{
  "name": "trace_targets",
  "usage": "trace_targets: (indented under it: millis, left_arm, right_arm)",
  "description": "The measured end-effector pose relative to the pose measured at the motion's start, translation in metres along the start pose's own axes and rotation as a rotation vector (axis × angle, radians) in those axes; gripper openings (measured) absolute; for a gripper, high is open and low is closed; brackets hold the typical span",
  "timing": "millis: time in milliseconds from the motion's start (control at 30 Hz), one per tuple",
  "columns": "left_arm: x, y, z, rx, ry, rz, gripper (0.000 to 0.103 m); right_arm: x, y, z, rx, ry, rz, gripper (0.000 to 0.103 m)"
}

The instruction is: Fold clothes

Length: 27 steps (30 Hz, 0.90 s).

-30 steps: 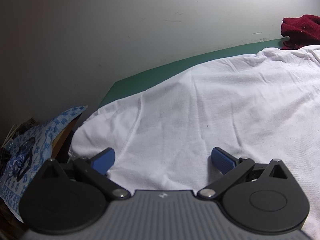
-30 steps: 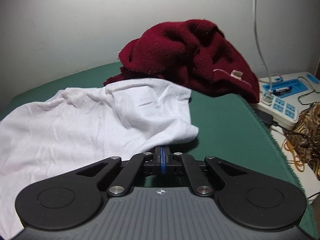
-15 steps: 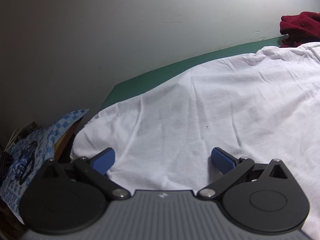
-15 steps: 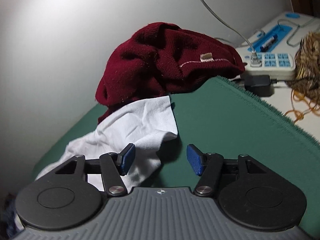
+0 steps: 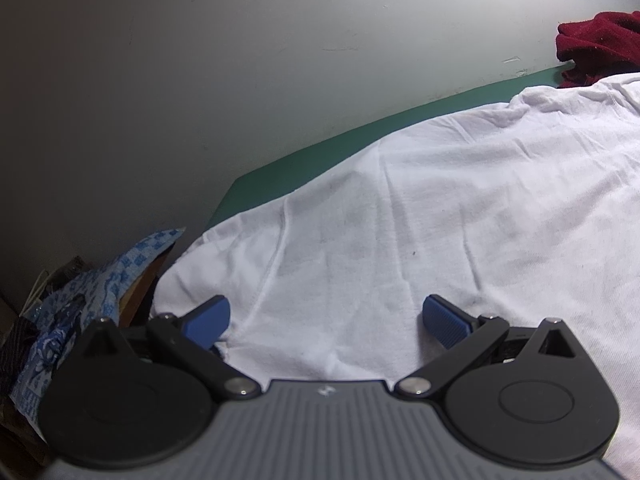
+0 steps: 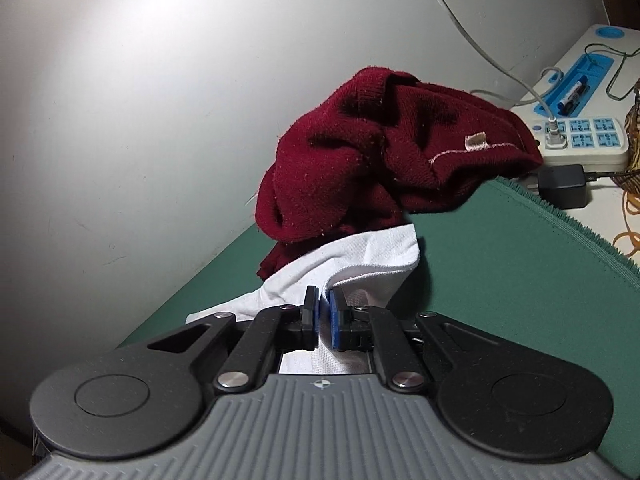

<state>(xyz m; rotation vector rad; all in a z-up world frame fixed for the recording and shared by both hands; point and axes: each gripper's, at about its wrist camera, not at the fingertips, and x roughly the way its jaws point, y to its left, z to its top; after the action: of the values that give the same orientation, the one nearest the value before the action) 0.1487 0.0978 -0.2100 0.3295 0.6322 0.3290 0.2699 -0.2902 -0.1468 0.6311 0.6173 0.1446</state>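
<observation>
A white shirt lies spread over a green mat. My left gripper hangs open just above the shirt's near left part, a seam running between its blue pads, which grip nothing. In the right wrist view a raised corner of the white shirt sits in front of a crumpled maroon sweater. My right gripper is closing, and a fold of that white corner is pinched between its pads. The maroon sweater also shows at the far right of the left wrist view.
A pale wall runs behind the green mat. Off the mat's right edge lie a white and blue power strip with a plugged cable, a black adapter and orange bands. A blue patterned cloth hangs off the left end.
My right gripper let go of the shirt edge, opened, rolled and rose, then closed on the white corner below the sweater. The left gripper has stayed open in the same place.
</observation>
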Motion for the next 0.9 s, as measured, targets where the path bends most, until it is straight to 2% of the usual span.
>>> trace_targets:
  millis: [100,167,233,333,433,533,600,633,667,733,767,833,900]
  left_arm:
    - [0.002,0.003,0.002,-0.013,0.011,-0.011,0.102]
    - [0.003,0.005,0.004,-0.019,0.023,-0.016,0.102]
    - [-0.001,0.01,0.01,-0.041,0.038,-0.012,0.094]
    - [-0.017,0.028,0.021,-0.119,0.018,-0.023,0.095]
    - [-0.033,0.048,0.032,-0.173,-0.011,-0.046,0.099]
    - [-0.041,0.067,0.041,-0.208,-0.021,-0.081,0.099]
    - [-0.042,0.077,0.046,-0.228,-0.023,-0.101,0.099]
    - [-0.041,0.081,0.048,-0.238,-0.021,-0.114,0.099]
    - [-0.039,0.084,0.051,-0.244,-0.019,-0.13,0.099]
    - [-0.034,0.084,0.058,-0.234,-0.014,-0.168,0.099]
    - [-0.032,0.081,0.061,-0.217,-0.016,-0.186,0.099]
    - [-0.028,0.068,0.07,-0.164,-0.032,-0.222,0.097]
    - [-0.025,0.044,0.08,-0.07,-0.065,-0.259,0.093]
  right_arm:
    - [0.001,0.011,0.0,-0.008,0.021,0.035,0.006]
    - [0.006,0.033,-0.006,-0.054,0.045,0.072,0.005]
    - [0.011,0.07,-0.02,-0.148,0.08,0.12,0.005]
    - [0.021,0.125,-0.054,-0.306,0.134,0.18,0.005]
    - [0.037,0.174,-0.103,-0.461,0.203,0.218,0.005]
    - [0.05,0.199,-0.147,-0.562,0.28,0.236,0.005]
    - [0.058,0.207,-0.169,-0.609,0.336,0.243,0.007]
    - [0.06,0.208,-0.174,-0.621,0.354,0.249,0.013]
    - [0.059,0.205,-0.173,-0.615,0.364,0.262,0.014]
    - [0.05,0.193,-0.161,-0.552,0.366,0.299,0.036]
    - [0.041,0.183,-0.15,-0.504,0.344,0.318,0.04]
    - [0.02,0.161,-0.134,-0.439,0.282,0.336,0.04]
    - [0.0,0.137,-0.124,-0.398,0.247,0.299,0.04]
